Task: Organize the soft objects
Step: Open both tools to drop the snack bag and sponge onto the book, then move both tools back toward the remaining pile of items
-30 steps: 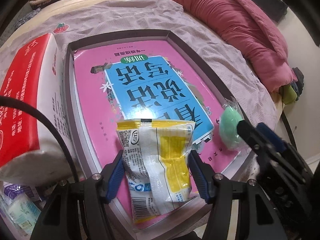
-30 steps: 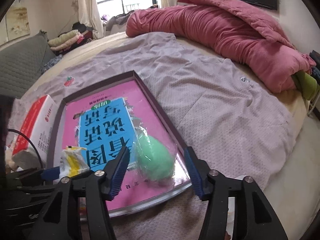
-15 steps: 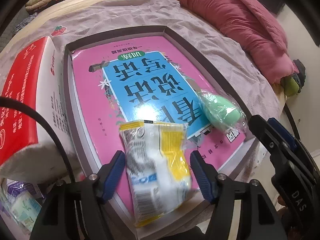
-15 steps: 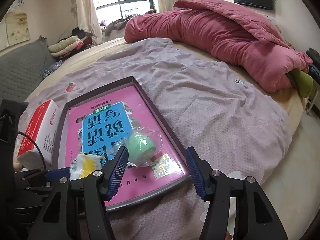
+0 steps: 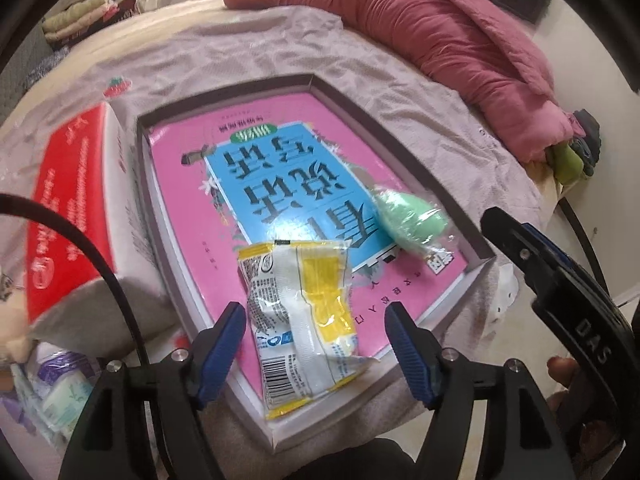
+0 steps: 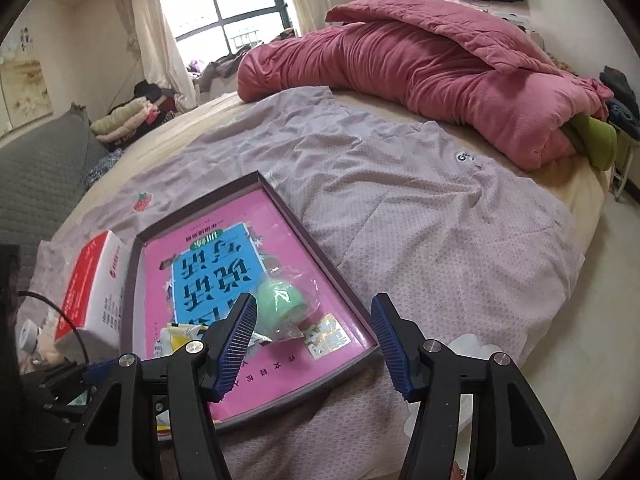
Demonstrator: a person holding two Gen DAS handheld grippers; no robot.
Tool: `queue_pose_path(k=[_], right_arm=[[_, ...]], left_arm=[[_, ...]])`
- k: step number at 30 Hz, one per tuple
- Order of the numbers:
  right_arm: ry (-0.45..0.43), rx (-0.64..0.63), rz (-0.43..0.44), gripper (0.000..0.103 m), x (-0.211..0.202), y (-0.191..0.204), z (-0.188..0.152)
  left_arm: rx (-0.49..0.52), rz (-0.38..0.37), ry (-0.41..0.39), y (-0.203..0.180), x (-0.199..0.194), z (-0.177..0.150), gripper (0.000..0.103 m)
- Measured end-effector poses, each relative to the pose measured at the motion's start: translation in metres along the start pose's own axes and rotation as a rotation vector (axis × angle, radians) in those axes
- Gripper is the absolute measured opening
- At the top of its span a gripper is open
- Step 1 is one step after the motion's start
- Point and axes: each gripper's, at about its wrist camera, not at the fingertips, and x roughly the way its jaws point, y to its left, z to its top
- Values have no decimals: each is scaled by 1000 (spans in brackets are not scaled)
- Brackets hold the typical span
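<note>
The left gripper is seen above the near end of a shallow grey box lid lined with a pink and blue book. A second ago its blue pads were pressed on the sides of a yellow and white snack packet; now the jaws are opening, a clear gap is seen on each side of the packet, and the packet is left lying flat on the book at the lid's near edge, its lower end overhanging the rim. The gripper has been drawn back and up, so more of the lid is taken in than before.

The right gripper is released as well, and nothing is held between its pads. A second ago the green sponge in its clear wrapper was framed between those pads; it is now seen beyond the left fingertip, resting on the book near the lid's right wall, just beside the snack packet. In the left wrist view the sponge has been shifted from the lid's right rim onto the blue part of the cover, and the right gripper is seen clear of it.

The red and white tissue pack is unchanged at the lid's left side. The lilac sheet and the rose quilt are as before.
</note>
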Motion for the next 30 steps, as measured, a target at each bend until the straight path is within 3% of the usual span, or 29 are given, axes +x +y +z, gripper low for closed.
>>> queue_pose_path(k=[5,8,18,30], right_arm=[[-16,17,7,62,-7,1,2],[-17,19,14,76,-11,4,2],[-50,-47,50,76,-36,42,3],[-82,-143,181,76,-81,134,-7]], left_arm=[[1,18,-57,-1,-28,-5,72],[-19,20,-72,4,-41,-9,72],[-100,24,-140,48,-99,-26,72],[-243,95,-237,131,-180,-66,73]])
